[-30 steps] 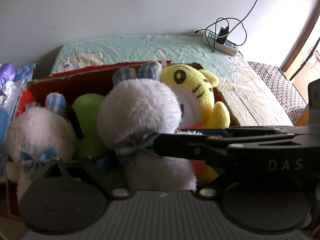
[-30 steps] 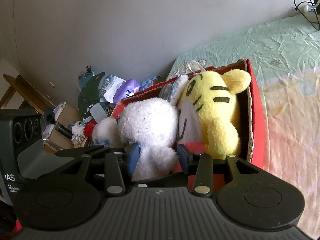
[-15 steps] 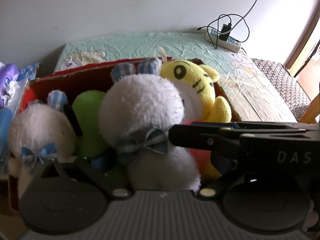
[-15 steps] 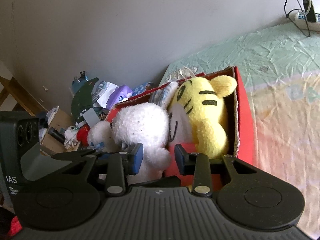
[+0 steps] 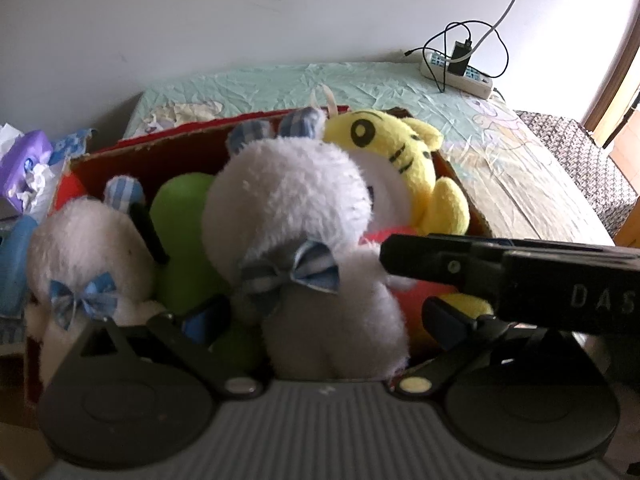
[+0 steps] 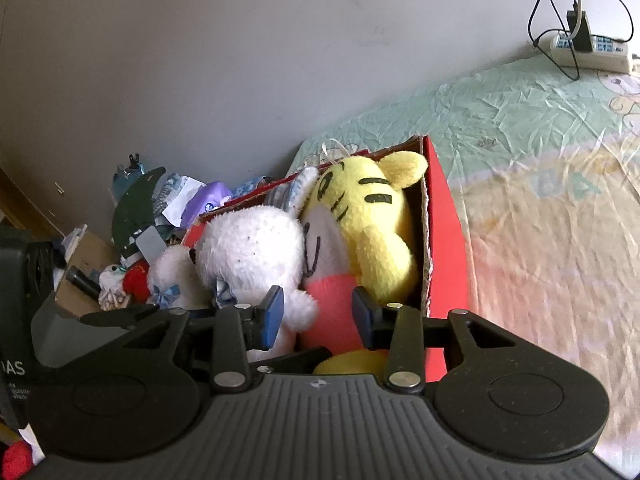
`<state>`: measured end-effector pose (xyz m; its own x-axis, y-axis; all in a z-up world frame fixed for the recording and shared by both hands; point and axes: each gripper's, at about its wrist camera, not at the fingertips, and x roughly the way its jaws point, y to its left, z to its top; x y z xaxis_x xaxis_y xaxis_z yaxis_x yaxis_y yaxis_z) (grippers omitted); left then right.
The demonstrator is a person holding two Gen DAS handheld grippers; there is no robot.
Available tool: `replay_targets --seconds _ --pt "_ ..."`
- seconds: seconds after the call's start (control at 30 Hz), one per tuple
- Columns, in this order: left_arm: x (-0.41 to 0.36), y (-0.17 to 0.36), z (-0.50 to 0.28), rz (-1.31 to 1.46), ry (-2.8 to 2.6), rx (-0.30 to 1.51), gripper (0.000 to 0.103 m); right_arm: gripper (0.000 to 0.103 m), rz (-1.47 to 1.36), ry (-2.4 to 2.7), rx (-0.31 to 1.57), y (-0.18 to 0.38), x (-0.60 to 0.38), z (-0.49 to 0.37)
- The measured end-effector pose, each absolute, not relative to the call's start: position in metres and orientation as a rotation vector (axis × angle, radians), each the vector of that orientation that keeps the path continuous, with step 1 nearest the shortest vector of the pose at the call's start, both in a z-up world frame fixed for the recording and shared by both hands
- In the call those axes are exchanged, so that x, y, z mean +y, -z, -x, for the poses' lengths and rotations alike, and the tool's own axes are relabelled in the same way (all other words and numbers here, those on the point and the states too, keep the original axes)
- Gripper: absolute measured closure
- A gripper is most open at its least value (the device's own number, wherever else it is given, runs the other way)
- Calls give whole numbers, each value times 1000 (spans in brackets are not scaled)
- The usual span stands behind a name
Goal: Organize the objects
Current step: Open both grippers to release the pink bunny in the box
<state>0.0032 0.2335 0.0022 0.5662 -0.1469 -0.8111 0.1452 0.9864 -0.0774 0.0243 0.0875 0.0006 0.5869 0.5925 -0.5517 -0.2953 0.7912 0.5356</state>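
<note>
White plush sits nearest: the bow-tied bear (image 5: 304, 248) stands in the red box (image 6: 444, 216), between the widely parted pads of the left gripper (image 5: 320, 320), which have just been opening and no longer press it. The right gripper (image 6: 318, 316), jaws partly apart, hovers empty over the tiger's red trousers. Beyond are a second white bear (image 5: 88, 248), a green toy (image 5: 180, 216) and the yellow tiger (image 6: 372, 216). The boxing looks nearly done; clutter (image 6: 168, 208) beyond the box remains.

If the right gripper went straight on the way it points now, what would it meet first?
Most likely the red body of the yellow tiger plush, which sits right between and just beyond the right gripper pads. The white plush is just left of that line; depth is hard to judge.
</note>
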Motion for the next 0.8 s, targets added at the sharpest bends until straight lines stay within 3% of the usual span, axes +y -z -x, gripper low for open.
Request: replay_targets --seconds 0.8 --pt "237 -4 15 17 89 922 1 62 -423 -491 761 2 85 -6"
